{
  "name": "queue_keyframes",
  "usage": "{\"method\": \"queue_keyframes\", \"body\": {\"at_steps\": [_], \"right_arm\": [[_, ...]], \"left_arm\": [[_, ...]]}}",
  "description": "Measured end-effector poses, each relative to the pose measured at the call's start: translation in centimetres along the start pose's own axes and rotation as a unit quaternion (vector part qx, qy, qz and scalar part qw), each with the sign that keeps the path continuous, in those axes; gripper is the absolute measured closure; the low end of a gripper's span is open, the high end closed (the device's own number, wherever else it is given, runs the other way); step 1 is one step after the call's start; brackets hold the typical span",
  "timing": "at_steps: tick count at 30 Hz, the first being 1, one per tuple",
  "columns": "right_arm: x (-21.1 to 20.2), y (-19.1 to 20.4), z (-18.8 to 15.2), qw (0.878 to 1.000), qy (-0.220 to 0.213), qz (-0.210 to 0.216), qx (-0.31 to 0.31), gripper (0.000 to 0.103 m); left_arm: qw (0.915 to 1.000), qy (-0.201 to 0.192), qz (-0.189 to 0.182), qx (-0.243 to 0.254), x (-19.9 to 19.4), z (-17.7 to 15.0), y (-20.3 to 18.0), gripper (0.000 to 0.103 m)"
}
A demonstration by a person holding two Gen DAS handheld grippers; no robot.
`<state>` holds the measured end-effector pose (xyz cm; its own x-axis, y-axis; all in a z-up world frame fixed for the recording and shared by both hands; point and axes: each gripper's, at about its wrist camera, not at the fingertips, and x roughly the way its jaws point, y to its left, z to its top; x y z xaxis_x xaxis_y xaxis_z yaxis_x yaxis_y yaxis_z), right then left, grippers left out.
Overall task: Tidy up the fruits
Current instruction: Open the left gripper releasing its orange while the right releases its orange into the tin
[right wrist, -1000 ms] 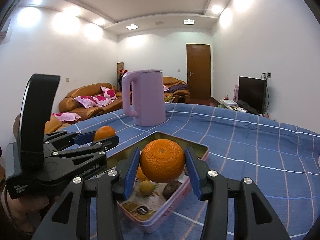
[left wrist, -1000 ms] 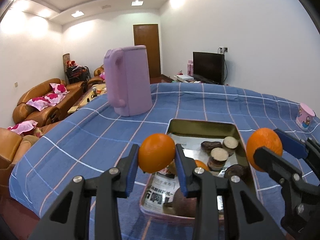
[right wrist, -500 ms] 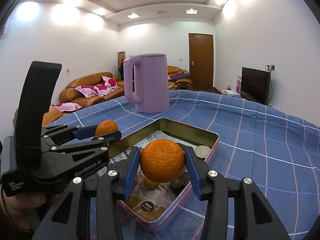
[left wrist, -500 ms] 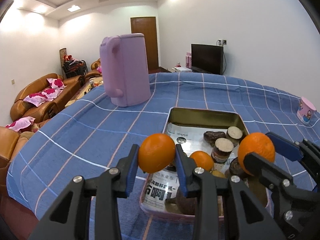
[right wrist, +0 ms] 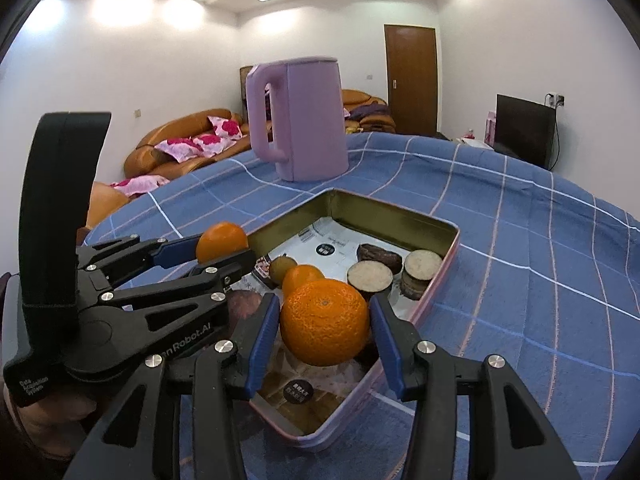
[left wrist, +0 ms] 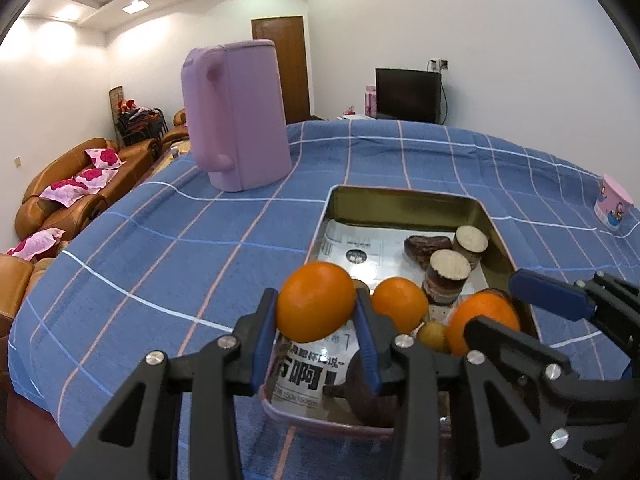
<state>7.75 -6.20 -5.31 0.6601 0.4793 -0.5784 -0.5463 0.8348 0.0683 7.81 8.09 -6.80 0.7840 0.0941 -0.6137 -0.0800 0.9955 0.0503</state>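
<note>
**Your two black handheld grippers**

Your left black plastic gripper [left wrist: 316,344] has cut-out triangular arms, silver screw heads and blue pads lining its fingers [left wrist: 262,344]. Your right black plastic gripper [right wrist: 324,340] matches it. From the right wrist view, white lettering marks the left gripper's side, and a broad black strap rises above it.

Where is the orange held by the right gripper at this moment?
In the right wrist view the orange sits clamped in the right gripper, over the near end of the tin tray, just in front of a loose orange lying inside.
</note>
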Motion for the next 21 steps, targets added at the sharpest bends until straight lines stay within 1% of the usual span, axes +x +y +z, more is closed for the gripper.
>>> {"method": "queue_keyframes", "body": {"at_steps": [1, 2, 3, 5, 8, 14, 16, 18, 21], "right_arm": [[0.0, 0.0, 0.0, 1.000, -0.001, 0.001, 0.000, 0.054], [0.0, 0.0, 0.0, 1.000, 0.000, 0.001, 0.002, 0.053], [-0.1, 0.0, 0.0, 1.000, 0.001, 0.000, 0.003, 0.053], [-0.1, -0.1, 0.0, 1.000, 0.000, -0.001, 0.005, 0.051], [-0.5, -0.3, -0.1, 1.000, -0.006, -0.005, 0.008, 0.048], [-1.9, -0.4, -0.4, 0.999, -0.032, -0.027, 0.013, 0.047], [-2.5, -0.5, -0.5, 0.998, -0.044, -0.042, 0.013, 0.047], [-3.2, -0.7, -0.6, 0.997, -0.055, -0.058, 0.014, 0.047], [-4.0, -1.0, -0.6, 0.995, -0.066, -0.076, 0.015, 0.047]], "left_arm": [[1.0000, 0.002, 0.002, -0.001, 0.0, -0.1, 0.0, 0.057], [1.0000, 0.001, 0.004, -0.002, 0.0, -0.1, 0.0, 0.052], [1.0000, 0.000, 0.006, -0.001, 0.0, -0.1, 0.0, 0.048], [1.0000, -0.004, 0.008, -0.002, -0.2, -0.2, 0.1, 0.045], [0.9999, -0.010, 0.010, -0.005, -0.7, -0.2, 0.2, 0.034], [0.9992, -0.039, 0.003, -0.008, -2.6, 0.0, 0.0, 0.033], [0.9988, -0.049, 0.002, -0.011, -3.2, 0.1, 0.0, 0.033], [0.9981, -0.059, 0.001, -0.015, -3.8, 0.3, 0.1, 0.029], [0.9975, -0.067, 0.001, -0.019, -4.5, 0.5, 0.1, 0.029]]}}
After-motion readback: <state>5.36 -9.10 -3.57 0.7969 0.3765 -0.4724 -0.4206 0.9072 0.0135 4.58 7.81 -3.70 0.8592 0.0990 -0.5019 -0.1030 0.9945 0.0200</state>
